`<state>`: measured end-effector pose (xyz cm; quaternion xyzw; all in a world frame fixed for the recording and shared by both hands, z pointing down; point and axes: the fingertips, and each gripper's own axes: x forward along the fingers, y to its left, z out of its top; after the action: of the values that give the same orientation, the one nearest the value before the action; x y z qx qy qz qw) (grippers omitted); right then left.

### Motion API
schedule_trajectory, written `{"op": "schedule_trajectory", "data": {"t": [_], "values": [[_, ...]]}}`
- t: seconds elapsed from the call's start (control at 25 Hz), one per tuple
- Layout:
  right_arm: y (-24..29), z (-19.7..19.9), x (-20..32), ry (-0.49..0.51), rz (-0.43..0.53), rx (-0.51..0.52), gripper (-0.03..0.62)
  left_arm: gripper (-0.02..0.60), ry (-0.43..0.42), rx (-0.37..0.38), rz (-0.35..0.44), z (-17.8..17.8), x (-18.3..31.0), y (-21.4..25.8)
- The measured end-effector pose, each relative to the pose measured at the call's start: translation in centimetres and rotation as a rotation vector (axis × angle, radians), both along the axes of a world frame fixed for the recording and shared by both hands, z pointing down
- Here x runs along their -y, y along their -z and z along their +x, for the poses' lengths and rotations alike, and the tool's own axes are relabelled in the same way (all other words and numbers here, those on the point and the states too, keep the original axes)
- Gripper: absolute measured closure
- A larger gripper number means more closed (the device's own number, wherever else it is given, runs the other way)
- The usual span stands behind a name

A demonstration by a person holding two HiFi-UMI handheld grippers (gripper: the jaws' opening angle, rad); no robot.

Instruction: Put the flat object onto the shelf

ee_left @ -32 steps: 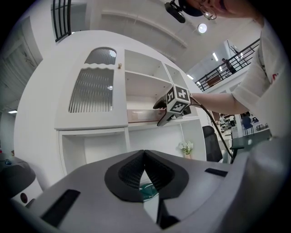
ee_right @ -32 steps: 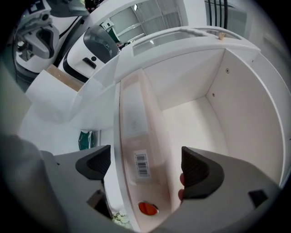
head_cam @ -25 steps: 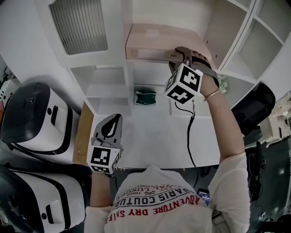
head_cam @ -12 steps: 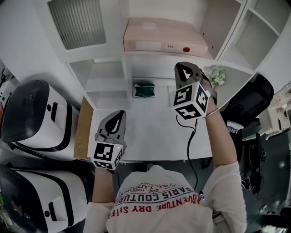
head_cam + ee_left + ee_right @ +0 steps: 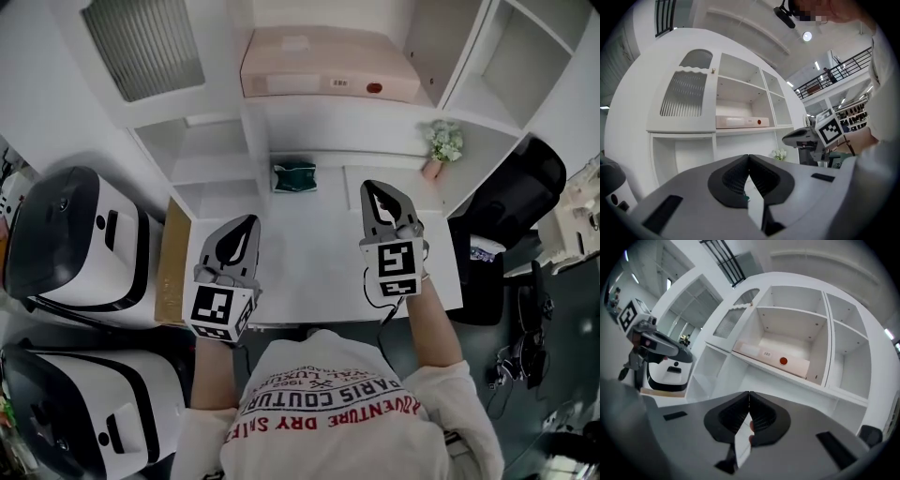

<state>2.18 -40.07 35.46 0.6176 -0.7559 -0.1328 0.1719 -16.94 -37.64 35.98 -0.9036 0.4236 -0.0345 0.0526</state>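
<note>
The flat pale pink box [image 5: 328,77] lies on the upper shelf of the white cabinet; it also shows as the box [image 5: 740,122] and the box [image 5: 771,355], with a red dot on its front. My right gripper [image 5: 376,189] hovers over the white table [image 5: 309,272], well below and in front of the box, jaws shut with nothing between them [image 5: 749,393]. My left gripper [image 5: 247,226] hangs over the table's left part, jaws shut and empty [image 5: 749,157]. Neither gripper touches the box.
A small green object [image 5: 295,176] sits at the back of the table under the shelf. A small flower pot [image 5: 442,145] stands at the right. Two large white-and-black machines [image 5: 66,244] and a cardboard piece [image 5: 172,272] flank the left; a black chair [image 5: 520,220] is at the right.
My right gripper drew back from the box's front edge on the shelf and came down over the table. The box stays on the shelf. The left gripper hardly moved.
</note>
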Motion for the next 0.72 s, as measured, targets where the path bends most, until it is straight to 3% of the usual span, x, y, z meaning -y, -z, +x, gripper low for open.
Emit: {"op": "schedule_trajectory", "data": {"t": [0.36,0.72], "values": [[-4.1,-0.3,-3.6,0.097,-0.020,0.245,0.568,0.568,0.007,-0.001,-0.019,0.6,0.1,-1.1],[-4.2,0.2,-2.8,0.078,-0.032,0.245,0.568,0.568,-0.019,0.001,-0.016,1.9,0.5,-1.0]]}}
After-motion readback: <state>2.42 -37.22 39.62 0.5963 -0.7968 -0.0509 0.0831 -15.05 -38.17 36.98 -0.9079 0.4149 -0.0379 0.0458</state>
